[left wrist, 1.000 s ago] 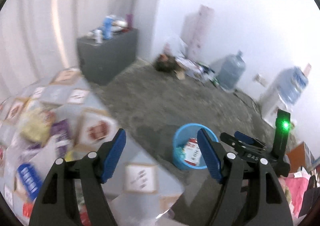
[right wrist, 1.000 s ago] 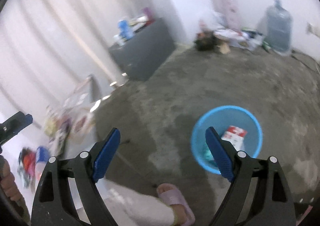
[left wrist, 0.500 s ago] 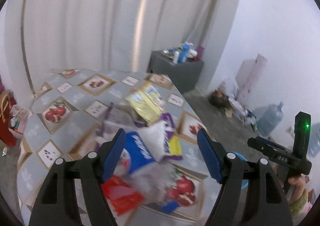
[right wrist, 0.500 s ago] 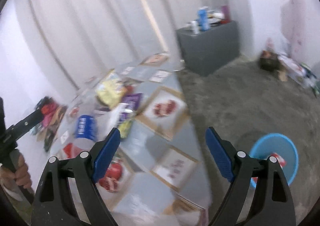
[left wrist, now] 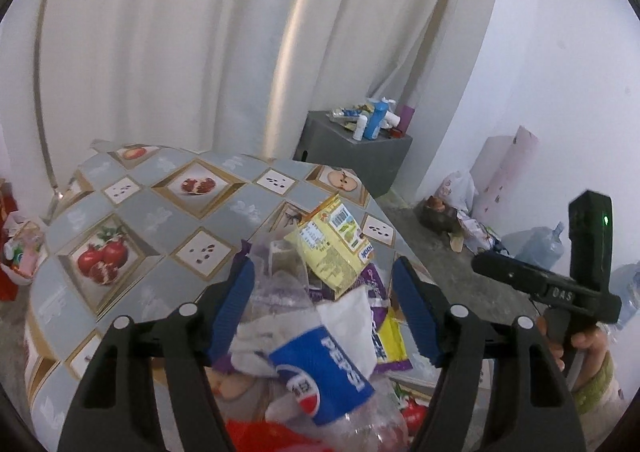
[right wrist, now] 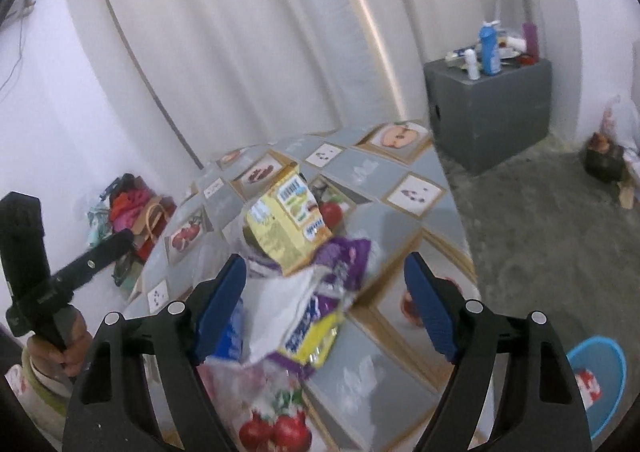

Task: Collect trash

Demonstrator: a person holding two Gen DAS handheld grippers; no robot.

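Trash pile (left wrist: 320, 316): lay heaped on the table (left wrist: 132, 207), toward the edge nearest the blue bin (right wrist: 596, 376).
Change observed: a second earlier both cameras faced the floor and the bin; half a second earlier they had swung toward the table; both now looked down on the pile.
Meaning for task: judged to be a return from a drop-off, with the next pick about to begin; much litter remained on the table.
Left gripper (left wrist: 324, 304): jaws spread wide, nothing held, poised over the pile on either side of the Pepsi bottle (left wrist: 320, 368).
Right gripper (right wrist: 324, 304): jaws equally wide, empty, above the white wrapper (right wrist: 280, 304) and purple packet (right wrist: 344, 260).
Blue bin: stood on the floor, well apart from the table, already holding a red-and-white carton (right wrist: 588, 388).
Legible writing: "PEPSI" in white on the bottle's blue label; "DAS" on the body of the other gripper, seen in the left view.
Yellow box (left wrist: 332, 248): topmost item of the pile, barcode and printed panel visible, text too small to read.
Purple packet: lettering blurred, not readable.
Tablecloth: grey, with pomegranate and apple prints.
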